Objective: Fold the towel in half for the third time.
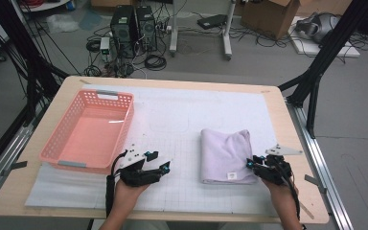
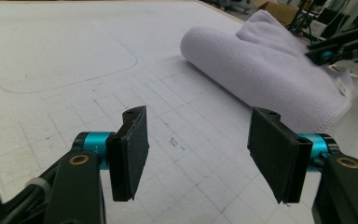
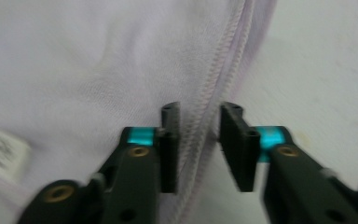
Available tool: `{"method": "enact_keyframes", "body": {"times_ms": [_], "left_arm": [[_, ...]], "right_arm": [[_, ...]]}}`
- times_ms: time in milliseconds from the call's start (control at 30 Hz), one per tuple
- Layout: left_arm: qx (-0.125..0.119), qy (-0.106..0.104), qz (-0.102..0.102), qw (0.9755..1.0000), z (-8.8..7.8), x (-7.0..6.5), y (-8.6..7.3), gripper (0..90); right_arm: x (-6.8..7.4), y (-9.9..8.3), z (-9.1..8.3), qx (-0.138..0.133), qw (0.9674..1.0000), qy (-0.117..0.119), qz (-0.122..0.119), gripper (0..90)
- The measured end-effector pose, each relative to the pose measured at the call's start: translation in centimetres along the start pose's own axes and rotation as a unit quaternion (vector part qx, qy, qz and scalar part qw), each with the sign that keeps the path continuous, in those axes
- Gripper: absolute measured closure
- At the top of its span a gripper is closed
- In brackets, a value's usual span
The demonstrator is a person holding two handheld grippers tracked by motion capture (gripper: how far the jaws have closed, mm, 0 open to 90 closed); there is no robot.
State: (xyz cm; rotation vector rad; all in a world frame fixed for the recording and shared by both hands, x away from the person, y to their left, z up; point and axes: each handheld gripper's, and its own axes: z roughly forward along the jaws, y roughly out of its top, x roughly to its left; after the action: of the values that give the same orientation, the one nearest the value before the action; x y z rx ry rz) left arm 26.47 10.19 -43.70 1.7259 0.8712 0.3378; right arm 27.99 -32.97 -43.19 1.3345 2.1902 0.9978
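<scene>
Towel (image 1: 226, 154) hem between the parted right gripper (image 3: 199, 122) jaws, unpinched; left gripper (image 2: 198, 154) apart over bare mat.

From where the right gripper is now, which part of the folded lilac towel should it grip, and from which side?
Probably the stitched hem along the folded towel's right edge, near the corner closest to the person, approached from the right. In the right gripper view that seam already runs between the right gripper's slightly parted jaws. The opposite side is a thick rounded fold, harder to pinch.
</scene>
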Motion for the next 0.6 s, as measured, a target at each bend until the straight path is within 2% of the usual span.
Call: {"method": "enact_keyframes", "body": {"times_ms": [67, 100, 133, 167, 300, 333, 400, 500, 567, 600], "left_arm": [[-0.001, 0.002, 0.001, 1.0, -0.1, 0.1, 0.0, 38.4], [-0.001, 0.002, -0.001, 1.0, -0.1, 0.1, 0.0, 38.4], [-0.002, 0.003, -0.001, 1.0, -0.2, 0.1, 0.0, 38.4], [-0.002, 0.003, -0.001, 1.0, -0.2, 0.2, 0.0, 38.4], [-0.003, 0.004, -0.002, 1.0, -0.3, 0.2, 0.0, 38.4], [-0.005, 0.004, -0.003, 1.0, -0.4, 0.2, 0.0, 38.4], [-0.004, 0.004, -0.003, 1.0, -0.4, 0.3, 0.0, 38.4], [-0.004, 0.003, -0.006, 1.0, -0.4, 0.3, 0.0, 38.4], [-0.003, 0.004, -0.004, 1.0, -0.4, 0.3, 0.0, 38.4], [-0.002, 0.003, -0.004, 1.0, -0.3, 0.3, 0.0, 38.4]], "right_arm": [[-0.2, -0.2, -0.2, 0.009, 0.9997, -0.002, 0.022, 68.7], [-0.2, -0.2, -0.7, 0.022, 0.9995, -0.012, 0.02, 68.6], [0.1, 0.0, -1.5, 0.027, 0.9992, -0.028, 0.009, 64.4], [0.1, 0.0, -1.5, 0.027, 0.9992, -0.028, 0.009, 64.4], [0.1, 1.5, -1.9, -0.027, 0.9995, -0.018, 0.003, 59.1], [0.2, 1.9, -1.5, -0.039, 0.9992, -0.011, 0.002, 59.1], [0.6, 2.7, -0.3, -0.058, 0.9978, -0.014, -0.027, 59.1], [1.0, 3.7, 1.5, -0.086, 0.994, -0.012, -0.067, 64.7], [1.0, 4.6, 2.5, -0.091, 0.9933, -0.011, -0.07, 65.5], [0.9, 5.0, 3.0, -0.084, 0.9943, -0.006, -0.065, 66.3]]}}
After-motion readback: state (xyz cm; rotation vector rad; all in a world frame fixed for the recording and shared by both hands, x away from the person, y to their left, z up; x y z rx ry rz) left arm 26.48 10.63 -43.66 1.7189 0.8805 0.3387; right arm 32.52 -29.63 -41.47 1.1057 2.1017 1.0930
